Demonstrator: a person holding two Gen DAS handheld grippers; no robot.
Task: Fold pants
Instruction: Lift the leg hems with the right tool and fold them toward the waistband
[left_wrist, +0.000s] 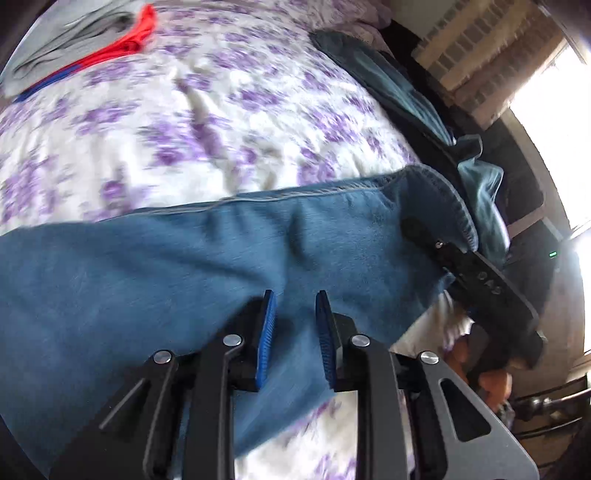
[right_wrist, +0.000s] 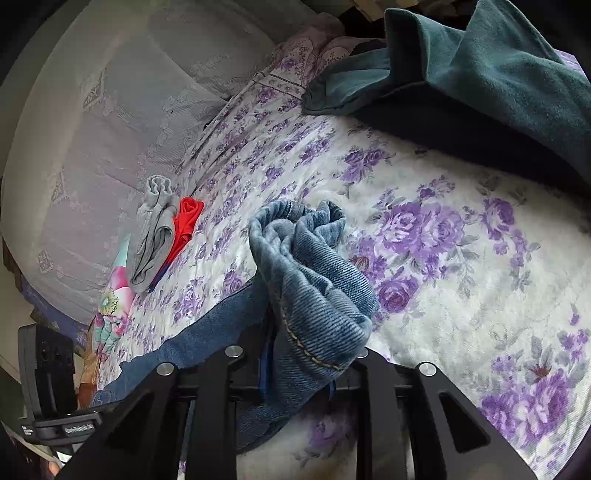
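Note:
Blue denim pants (left_wrist: 177, 266) lie stretched across a bed with a purple-flowered cover (left_wrist: 221, 122). My left gripper (left_wrist: 295, 306) is over the pants leg, its blue pads (left_wrist: 269, 332) apart with denim between them. My right gripper (right_wrist: 299, 373) is shut on a bunched hem of the pants (right_wrist: 314, 280), which drapes over its fingers and hides them. In the left wrist view the right gripper (left_wrist: 436, 240) holds the hem end at the right, lifted off the bed.
Folded grey (right_wrist: 151, 236) and red (right_wrist: 186, 221) clothes lie at the far side of the bed, also in the left wrist view (left_wrist: 110, 48). A dark teal garment (right_wrist: 480, 81) lies along the bed's right edge. A grey pillow (right_wrist: 110, 147) is at the back.

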